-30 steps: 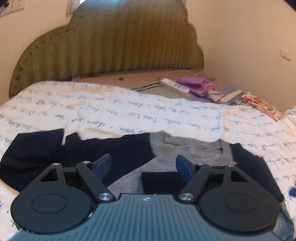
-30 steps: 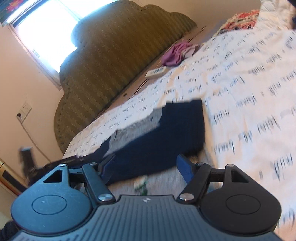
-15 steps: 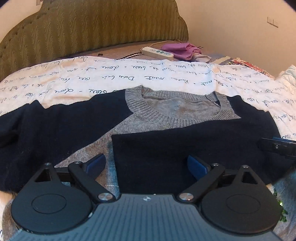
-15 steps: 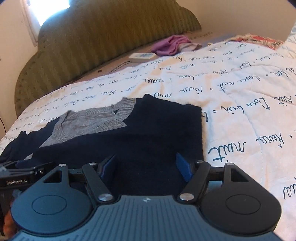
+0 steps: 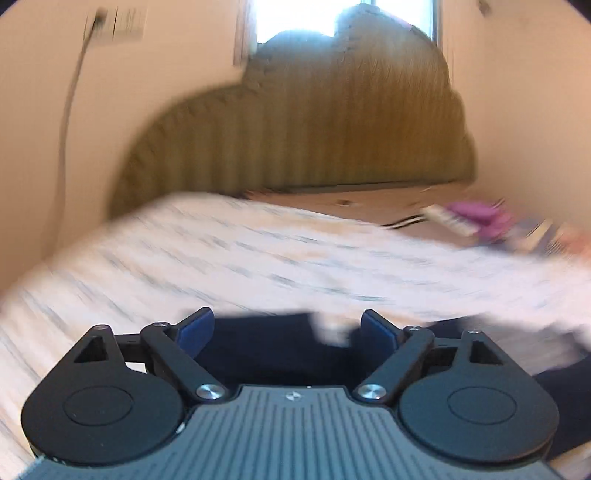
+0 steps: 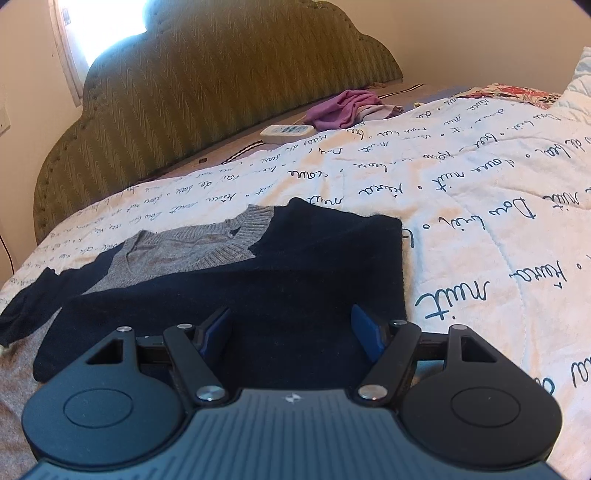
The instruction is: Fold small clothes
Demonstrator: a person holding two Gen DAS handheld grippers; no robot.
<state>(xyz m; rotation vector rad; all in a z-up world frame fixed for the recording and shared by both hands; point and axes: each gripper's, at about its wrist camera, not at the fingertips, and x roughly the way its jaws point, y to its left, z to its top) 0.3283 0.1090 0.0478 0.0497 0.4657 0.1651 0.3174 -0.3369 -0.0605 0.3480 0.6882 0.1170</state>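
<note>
A small navy and grey sweater [image 6: 280,266] lies flat on the white quilt [image 6: 480,206], its right sleeve folded across the chest below the grey collar [image 6: 207,243]. My right gripper [image 6: 290,328] is open and empty, just above the folded navy part. My left gripper [image 5: 286,328] is open and empty; its view is motion-blurred, with only dark navy cloth [image 5: 258,339] between and below the fingers and the quilt [image 5: 221,258] beyond. The sweater's left sleeve [image 6: 26,306] stretches out to the left.
A green padded headboard [image 6: 207,81] stands at the far end. A white power strip [image 6: 288,131] and purple cloth [image 6: 343,107] lie on bare mattress before it. A floral cloth [image 6: 517,92] lies far right. A window [image 5: 306,14] and wall socket [image 5: 114,22] show behind.
My left gripper has swung up and leftward, its view now blurred and showing mostly quilt and headboard. My right gripper has barely shifted. Both stay open.
</note>
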